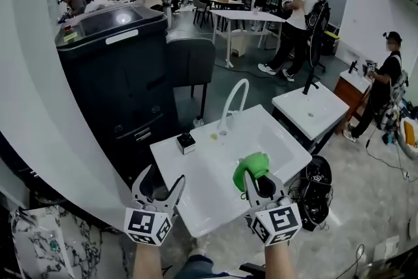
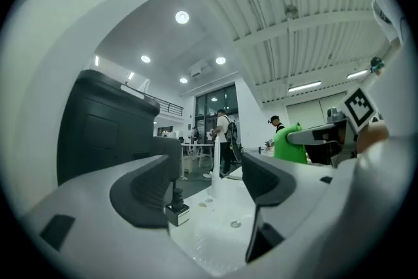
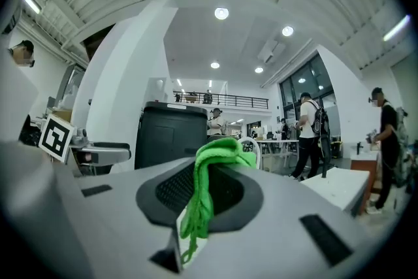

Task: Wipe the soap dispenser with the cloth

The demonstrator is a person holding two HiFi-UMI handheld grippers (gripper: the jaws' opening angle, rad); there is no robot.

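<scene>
Now we see left gripper (image 1: 161, 183) spread, empty, lower left; dispenser (image 1: 186, 142) just above it on sink (image 1: 210, 174); right gripper (image 1: 260, 182) pinching cloth (image 1: 251, 165).

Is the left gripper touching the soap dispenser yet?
Apart. Head view: the left gripper hangs open at the near edge of the sink top, bare white surface between it and the soap dispenser.

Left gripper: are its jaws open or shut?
Open. The left gripper shows its jaws wide apart with nothing gripped; the soap dispenser stands beyond them.
</scene>
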